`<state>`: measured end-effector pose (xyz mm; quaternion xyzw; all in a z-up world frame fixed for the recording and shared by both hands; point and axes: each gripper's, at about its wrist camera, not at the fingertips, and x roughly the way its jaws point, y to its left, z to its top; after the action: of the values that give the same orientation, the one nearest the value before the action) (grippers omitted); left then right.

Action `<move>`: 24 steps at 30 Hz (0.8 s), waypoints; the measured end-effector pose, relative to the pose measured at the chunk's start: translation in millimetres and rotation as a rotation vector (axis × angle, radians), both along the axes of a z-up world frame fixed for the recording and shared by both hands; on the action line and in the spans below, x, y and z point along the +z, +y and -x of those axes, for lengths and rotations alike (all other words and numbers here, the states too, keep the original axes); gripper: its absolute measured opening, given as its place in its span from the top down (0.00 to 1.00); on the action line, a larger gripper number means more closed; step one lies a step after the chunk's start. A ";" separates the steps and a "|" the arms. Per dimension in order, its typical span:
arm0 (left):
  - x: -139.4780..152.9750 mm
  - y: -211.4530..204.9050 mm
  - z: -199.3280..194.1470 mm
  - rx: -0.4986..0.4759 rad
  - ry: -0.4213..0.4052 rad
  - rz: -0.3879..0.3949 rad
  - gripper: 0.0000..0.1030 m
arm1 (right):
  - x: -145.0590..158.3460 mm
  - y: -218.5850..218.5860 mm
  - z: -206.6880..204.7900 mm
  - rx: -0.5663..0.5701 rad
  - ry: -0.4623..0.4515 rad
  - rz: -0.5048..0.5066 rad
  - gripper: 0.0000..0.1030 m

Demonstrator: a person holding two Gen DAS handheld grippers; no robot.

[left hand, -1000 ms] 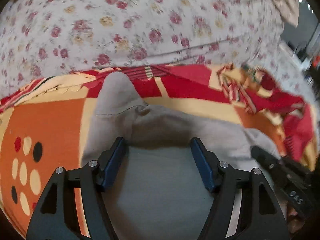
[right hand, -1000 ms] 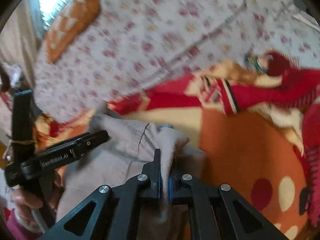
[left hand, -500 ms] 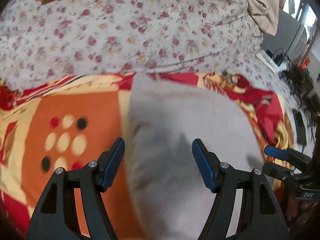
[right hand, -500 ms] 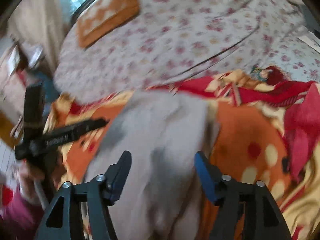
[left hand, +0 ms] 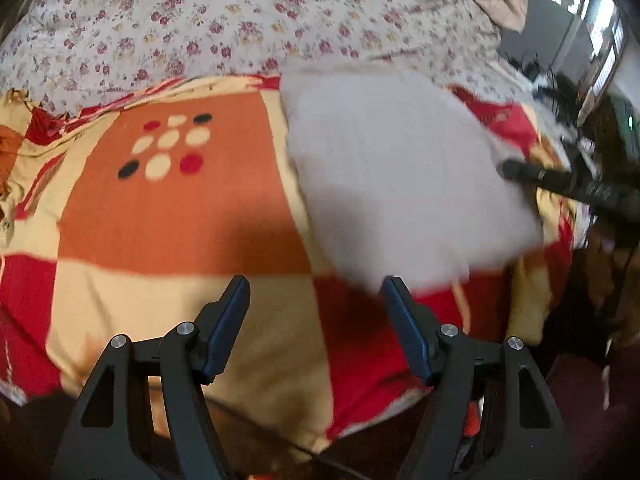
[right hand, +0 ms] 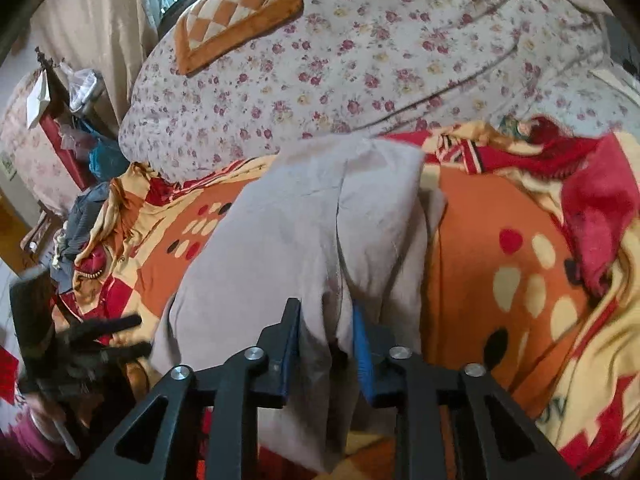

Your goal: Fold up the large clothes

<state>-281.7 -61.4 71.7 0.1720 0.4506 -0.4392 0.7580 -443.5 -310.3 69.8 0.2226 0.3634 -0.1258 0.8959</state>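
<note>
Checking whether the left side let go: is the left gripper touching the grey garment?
Apart. Left wrist view: left gripper is open over blanket; grey garment lies beyond its fingertips.

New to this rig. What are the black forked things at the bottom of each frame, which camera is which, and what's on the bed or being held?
There is no robot here. A person holds a two-finger gripper in each hand, and each gripper carries a fisheye camera looking along its fingers, so the black forks are the grippers themselves.

The left wrist view shows the left gripper open and empty above a patterned orange, red and cream blanket. A blurred grey garment lies on it.

The right wrist view shows the right gripper with the same grey garment between its blue pads; the jaws are partly closed and not clearly clamped. Behind lies a floral quilt with an orange checked cushion.
</note>
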 end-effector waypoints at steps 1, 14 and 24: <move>-4.7 -0.1 5.2 -0.004 0.002 -0.014 0.33 | -2.9 1.1 4.2 0.000 -0.004 -0.033 0.36; -9.8 -48.3 21.6 0.069 -0.046 0.011 0.33 | -7.7 13.3 14.0 0.075 -0.124 -0.177 0.94; -5.6 -34.3 -13.2 0.226 -0.082 -0.010 0.31 | 36.1 0.7 20.6 0.082 -0.269 -0.225 0.96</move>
<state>-268.5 -95.7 66.0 0.1420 0.4378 -0.3413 0.8195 -464.1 -309.7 105.9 0.3212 0.2608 -0.0168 0.9102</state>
